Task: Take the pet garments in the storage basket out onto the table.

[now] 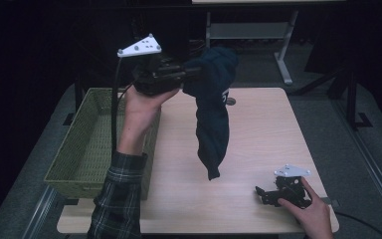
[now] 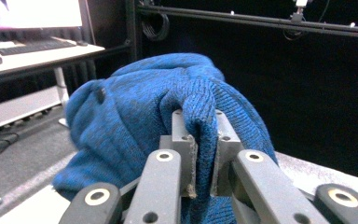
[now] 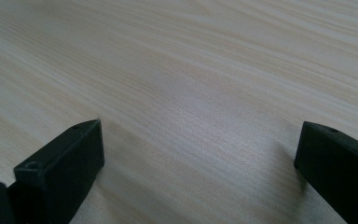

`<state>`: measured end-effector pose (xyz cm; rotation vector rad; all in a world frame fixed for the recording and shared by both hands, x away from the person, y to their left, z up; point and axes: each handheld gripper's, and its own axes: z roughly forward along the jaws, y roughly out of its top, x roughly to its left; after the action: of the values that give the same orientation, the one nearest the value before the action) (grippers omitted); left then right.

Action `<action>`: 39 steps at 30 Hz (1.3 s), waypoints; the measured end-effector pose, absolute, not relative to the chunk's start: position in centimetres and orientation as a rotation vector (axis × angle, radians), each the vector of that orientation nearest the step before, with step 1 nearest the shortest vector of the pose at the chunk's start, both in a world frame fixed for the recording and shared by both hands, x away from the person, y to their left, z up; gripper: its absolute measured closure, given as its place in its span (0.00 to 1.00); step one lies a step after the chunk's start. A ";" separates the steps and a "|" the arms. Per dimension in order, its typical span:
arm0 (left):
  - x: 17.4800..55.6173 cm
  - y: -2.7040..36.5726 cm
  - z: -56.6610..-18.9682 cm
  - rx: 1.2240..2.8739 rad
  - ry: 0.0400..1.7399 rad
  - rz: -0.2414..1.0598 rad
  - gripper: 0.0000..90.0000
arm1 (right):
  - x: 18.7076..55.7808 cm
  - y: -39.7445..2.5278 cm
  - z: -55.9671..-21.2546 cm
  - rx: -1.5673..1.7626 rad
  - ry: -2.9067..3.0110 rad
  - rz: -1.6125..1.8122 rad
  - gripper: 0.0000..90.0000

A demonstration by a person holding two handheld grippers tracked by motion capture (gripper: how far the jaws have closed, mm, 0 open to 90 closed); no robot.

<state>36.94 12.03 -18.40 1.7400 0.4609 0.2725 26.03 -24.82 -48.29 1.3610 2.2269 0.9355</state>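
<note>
A dark blue knitted garment [image 1: 212, 112] hangs above the middle of the wooden table [image 1: 263, 129], its lower end clear of the tabletop. My left gripper [image 1: 191, 71] holds it up high, shut on a fold of the blue knit [image 2: 121, 121], which is pinched between the two jaws in the left gripper view, where my left gripper [image 2: 200, 154] shows close up. My right gripper [image 1: 261, 194] rests low at the table's front right corner, open, with bare wood between its fingers [image 3: 70, 158] in the right gripper view.
A green woven basket [image 1: 87, 144] stands along the table's left side, under my left forearm. Behind the table are another desk's legs [image 1: 283, 59] and dark floor. A desk with a keyboard [image 2: 32, 46] lies far off to the left.
</note>
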 end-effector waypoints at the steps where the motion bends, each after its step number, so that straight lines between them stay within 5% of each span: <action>1: 37.1 11.6 -18.8 1.751 0.463 0.269 0.92 | 26.0 -24.8 -48.3 1.361 2.227 0.935 0.01; 39: 42.2 4.0 -34.1 1.913 0.602 0.133 0.92 | 26.0 -24.8 -48.3 1.358 2.227 0.933 0.01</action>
<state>42.19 3.96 -34.11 1.9127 0.6019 0.1327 26.04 -24.83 -48.31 1.3584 2.2273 0.9334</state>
